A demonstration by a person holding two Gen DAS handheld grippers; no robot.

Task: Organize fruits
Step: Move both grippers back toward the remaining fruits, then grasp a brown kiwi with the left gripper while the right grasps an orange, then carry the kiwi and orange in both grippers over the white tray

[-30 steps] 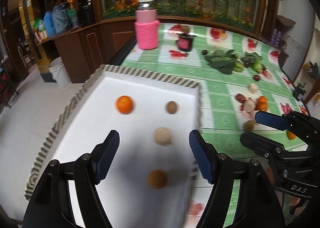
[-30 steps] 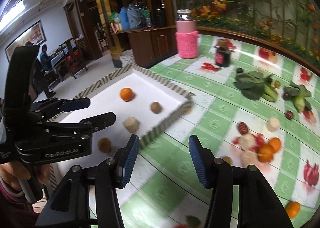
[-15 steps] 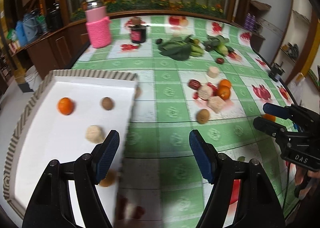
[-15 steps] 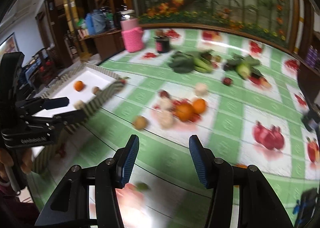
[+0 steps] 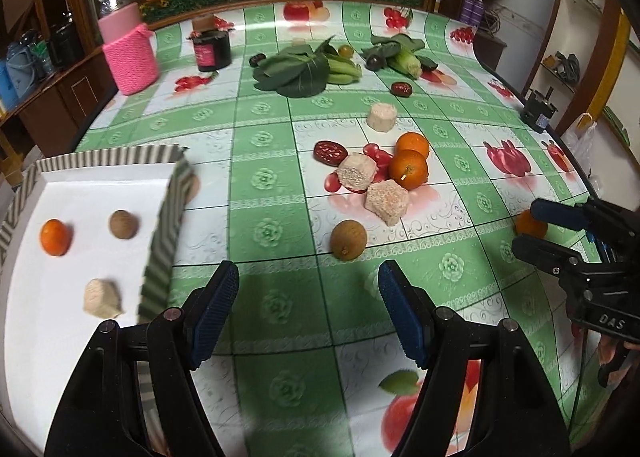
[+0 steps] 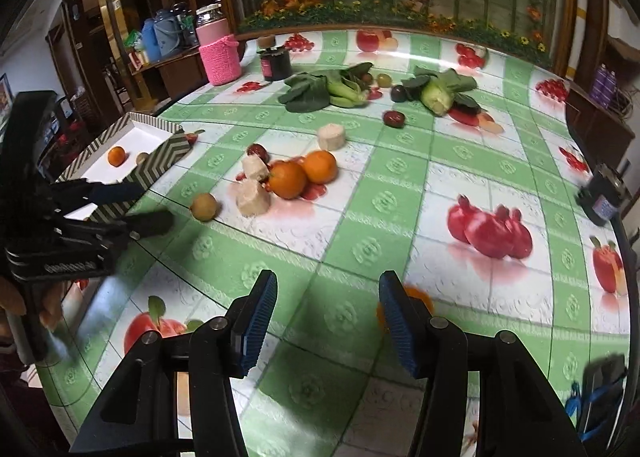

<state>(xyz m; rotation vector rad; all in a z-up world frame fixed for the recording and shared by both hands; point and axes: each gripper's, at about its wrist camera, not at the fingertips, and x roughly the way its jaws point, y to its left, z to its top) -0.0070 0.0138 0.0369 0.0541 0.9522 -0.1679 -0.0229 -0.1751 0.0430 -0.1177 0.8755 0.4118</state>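
My left gripper [image 5: 308, 307] is open and empty, just behind a brown round fruit [image 5: 348, 239] on the table. The white striped-rim box [image 5: 164, 217] at its left holds a small orange [image 5: 55, 237], a brown fruit [image 5: 124, 223] and a beige chunk [image 5: 101, 298]. Two oranges [image 5: 409, 169], beige chunks [image 5: 386, 197] and red dates [image 5: 330, 151] lie in a cluster ahead. My right gripper [image 6: 326, 311] is open and empty; a small orange [image 6: 420, 295] lies just behind its right finger, also showing in the left wrist view [image 5: 530, 224].
Leafy greens [image 5: 298, 71], corn [image 5: 406, 61] and dark fruits lie farther back. A pink knit-covered jar [image 5: 130, 53] and a dark jar [image 5: 211, 49] stand at the back left. The table edge curves along the right, with a small black device [image 6: 604, 197] on it.
Both grippers have swung right, away from the box and toward the fruit cluster in the middle of the table. Both stay open and empty.
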